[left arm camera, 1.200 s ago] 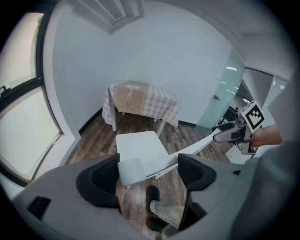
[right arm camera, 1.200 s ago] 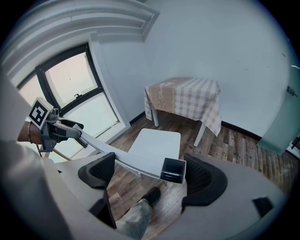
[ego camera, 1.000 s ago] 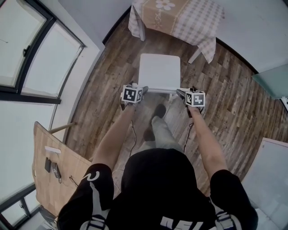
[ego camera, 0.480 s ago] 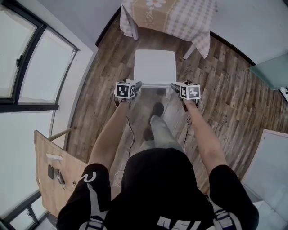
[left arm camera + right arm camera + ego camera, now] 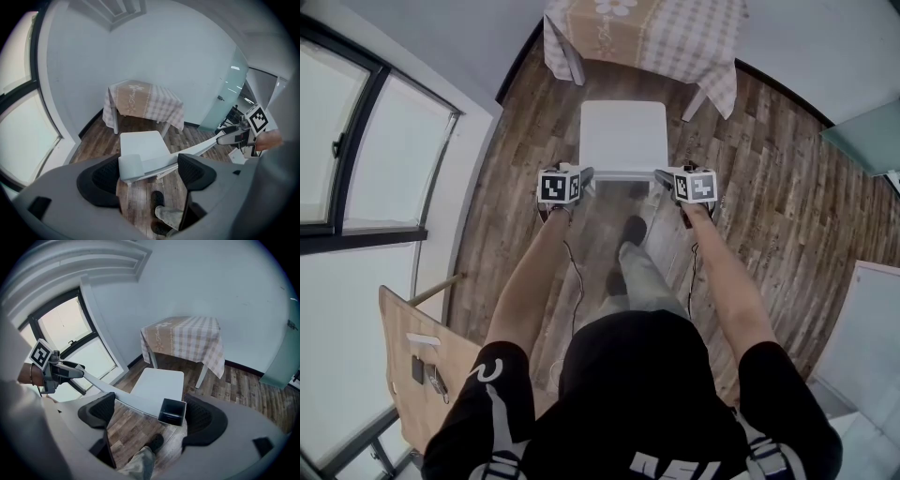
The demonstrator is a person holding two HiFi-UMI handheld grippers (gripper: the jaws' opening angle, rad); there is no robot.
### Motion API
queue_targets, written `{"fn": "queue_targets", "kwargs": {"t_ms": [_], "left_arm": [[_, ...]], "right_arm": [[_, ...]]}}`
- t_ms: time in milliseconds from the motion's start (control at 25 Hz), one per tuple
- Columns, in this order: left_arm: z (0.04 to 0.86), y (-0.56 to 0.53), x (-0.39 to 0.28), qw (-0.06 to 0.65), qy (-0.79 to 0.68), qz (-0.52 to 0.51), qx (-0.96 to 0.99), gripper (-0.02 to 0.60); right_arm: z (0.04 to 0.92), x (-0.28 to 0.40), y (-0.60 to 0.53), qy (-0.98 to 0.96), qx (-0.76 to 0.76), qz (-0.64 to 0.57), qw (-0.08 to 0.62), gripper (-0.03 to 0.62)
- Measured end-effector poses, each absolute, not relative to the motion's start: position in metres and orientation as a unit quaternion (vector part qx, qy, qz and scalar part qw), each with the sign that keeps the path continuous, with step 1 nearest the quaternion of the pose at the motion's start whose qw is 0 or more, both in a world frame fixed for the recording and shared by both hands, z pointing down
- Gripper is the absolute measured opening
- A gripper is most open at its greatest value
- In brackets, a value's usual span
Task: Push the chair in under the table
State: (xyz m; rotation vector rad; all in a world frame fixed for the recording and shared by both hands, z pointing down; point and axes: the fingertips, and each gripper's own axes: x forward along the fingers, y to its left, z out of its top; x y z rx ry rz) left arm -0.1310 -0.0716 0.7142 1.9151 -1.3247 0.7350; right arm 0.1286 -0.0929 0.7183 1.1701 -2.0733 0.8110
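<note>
A white chair stands with its seat [image 5: 623,136] just short of the table [image 5: 642,33], which wears a beige checked cloth. Its top back rail [image 5: 623,174] runs between my two grippers. My left gripper [image 5: 586,176] is open, and the rail's left end [image 5: 131,166] lies between its jaws, close to the left pad. My right gripper [image 5: 661,176] is also open; the rail's hollow right end [image 5: 172,412] sits beside its right pad. In the left gripper view [image 5: 150,173] and the right gripper view [image 5: 151,414] the seat [image 5: 159,383] points at the table [image 5: 183,341].
A large window wall [image 5: 356,187] runs along the left. A wooden board [image 5: 422,366] with small items is at lower left. A glass panel [image 5: 862,141] stands at the right. The person's shoe [image 5: 630,230] is on the plank floor right behind the chair.
The person has stepped forward. Both grippers and the chair have shifted a little toward the table. The jaws stand as before.
</note>
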Motion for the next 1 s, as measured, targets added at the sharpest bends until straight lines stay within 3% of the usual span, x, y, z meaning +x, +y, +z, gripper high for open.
{"fn": "queue_targets", "kwargs": {"t_ms": [1000], "left_arm": [[0.708,-0.163,-0.145,0.337,-0.507,0.301,0.734,0.379]], "right_arm": [[0.718,0.117,-0.168,-0.778,0.442,0.33,0.301,0.471]]}}
